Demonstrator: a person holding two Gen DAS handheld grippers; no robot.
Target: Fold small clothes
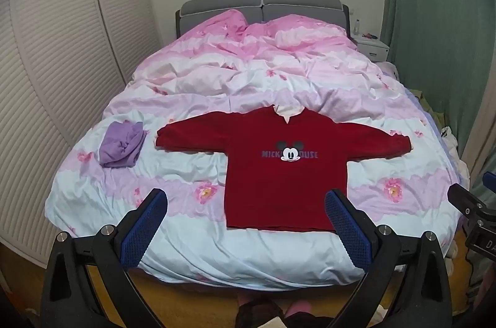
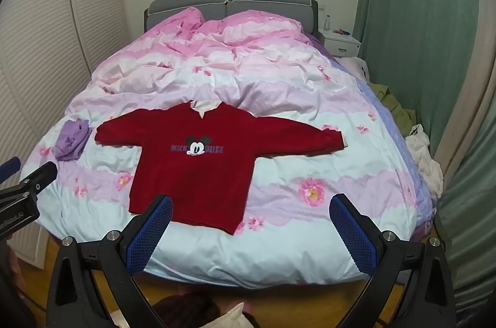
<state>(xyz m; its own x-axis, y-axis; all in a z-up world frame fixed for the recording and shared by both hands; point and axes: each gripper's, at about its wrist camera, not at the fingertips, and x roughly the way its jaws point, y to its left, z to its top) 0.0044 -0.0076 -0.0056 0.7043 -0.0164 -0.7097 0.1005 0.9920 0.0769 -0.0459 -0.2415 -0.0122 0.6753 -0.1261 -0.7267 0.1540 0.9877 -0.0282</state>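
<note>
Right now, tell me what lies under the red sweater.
The red sweater lies spread flat on the floral duvet, both sleeves out. Whatever the duvet covers is hidden. A pale inner collar shows at its neck.

Left hand-held gripper [image 1: 246, 201] held wide apart, blue-padded fingers [image 1: 348, 227] spread, nothing between them. Right hand-held gripper [image 2: 251, 205] likewise spread wide and gripping nothing, blue pads [image 2: 148, 230] facing each other. Both raised side by side at the near end, aimed toward the far side.

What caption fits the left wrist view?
Open left hand-held gripper faces a flat red sweatshirt on the bed.
</note>
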